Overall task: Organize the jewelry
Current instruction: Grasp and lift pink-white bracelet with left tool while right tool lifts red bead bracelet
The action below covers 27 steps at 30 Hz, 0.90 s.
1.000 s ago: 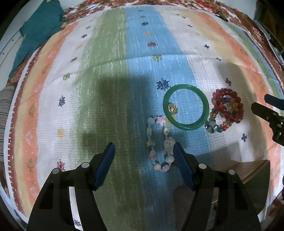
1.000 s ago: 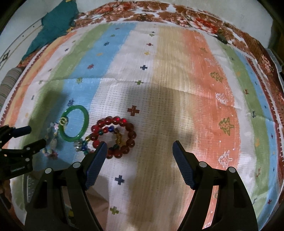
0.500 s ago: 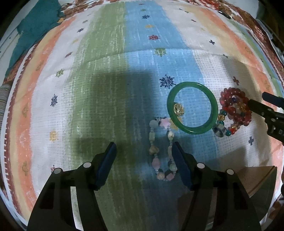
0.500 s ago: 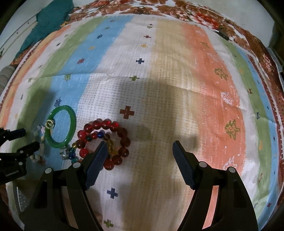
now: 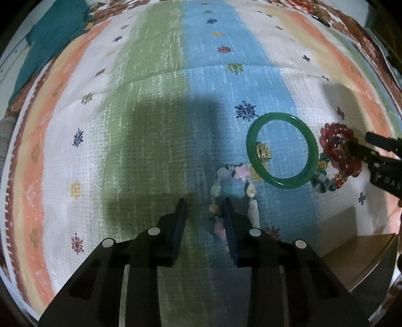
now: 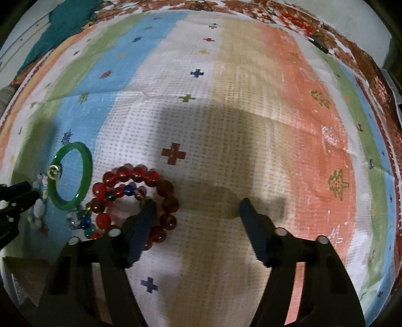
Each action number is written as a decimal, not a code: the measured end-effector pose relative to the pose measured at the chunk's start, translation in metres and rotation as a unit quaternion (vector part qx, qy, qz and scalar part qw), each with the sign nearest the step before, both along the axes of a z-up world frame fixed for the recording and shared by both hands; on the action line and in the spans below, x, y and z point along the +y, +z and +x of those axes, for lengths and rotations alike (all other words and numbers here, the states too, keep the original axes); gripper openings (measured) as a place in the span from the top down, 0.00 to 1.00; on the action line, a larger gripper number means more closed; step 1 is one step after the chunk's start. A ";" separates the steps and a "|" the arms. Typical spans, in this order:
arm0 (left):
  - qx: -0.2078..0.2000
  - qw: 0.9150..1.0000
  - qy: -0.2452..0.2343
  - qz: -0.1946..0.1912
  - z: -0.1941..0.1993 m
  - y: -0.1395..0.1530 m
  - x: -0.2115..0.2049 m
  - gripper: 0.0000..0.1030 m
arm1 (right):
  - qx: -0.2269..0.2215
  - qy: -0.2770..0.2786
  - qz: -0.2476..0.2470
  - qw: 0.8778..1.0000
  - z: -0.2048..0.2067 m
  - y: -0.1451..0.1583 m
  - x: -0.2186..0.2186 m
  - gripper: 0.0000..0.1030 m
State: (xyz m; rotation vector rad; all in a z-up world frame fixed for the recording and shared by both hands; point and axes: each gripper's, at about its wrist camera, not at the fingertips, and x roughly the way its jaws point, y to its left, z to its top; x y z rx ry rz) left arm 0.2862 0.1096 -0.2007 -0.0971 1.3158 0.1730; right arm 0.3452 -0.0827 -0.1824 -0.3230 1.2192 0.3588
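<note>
On the striped cloth lie a green bangle [image 5: 281,149] with a small gold charm [image 5: 262,151] inside it, a pastel stone bracelet [image 5: 235,193], a red bead bracelet [image 5: 339,148] and a small multicolour bead bracelet [image 5: 324,179]. My left gripper [image 5: 204,210] is partly closed with nothing between its fingers; its right finger lies over the pastel bracelet. My right gripper [image 6: 196,208] is open, its left finger over the red bead bracelet [image 6: 135,198]. The green bangle [image 6: 71,176] also shows in the right wrist view.
A brown wooden box corner [image 5: 356,259] sits at the near right of the left view. A teal cloth [image 5: 50,32] lies at the far left. The patterned cloth edge [image 6: 301,17] runs along the far side.
My left gripper's fingers have narrowed and moved forward toward the pastel bracelet. My right gripper has moved forward and left, so its left finger now overlaps the red bead bracelet.
</note>
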 end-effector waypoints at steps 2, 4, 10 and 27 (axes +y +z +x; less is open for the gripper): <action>0.000 1.000 -0.001 0.006 0.000 0.000 -0.003 0.73 | 0.000 0.007 0.006 1.000 -0.003 0.001 0.002 0.53; 0.001 1.000 -0.003 0.011 0.000 -0.001 -0.005 0.90 | 0.004 0.013 0.017 1.000 -0.003 0.002 0.003 0.70; -0.002 1.000 -0.002 -0.002 0.000 0.004 -0.004 0.90 | 0.018 0.011 0.045 0.999 -0.006 0.004 0.001 0.86; -0.085 0.995 -0.044 -0.036 -0.021 0.072 -0.029 0.90 | -0.035 0.037 0.104 0.993 -0.047 0.073 0.006 0.86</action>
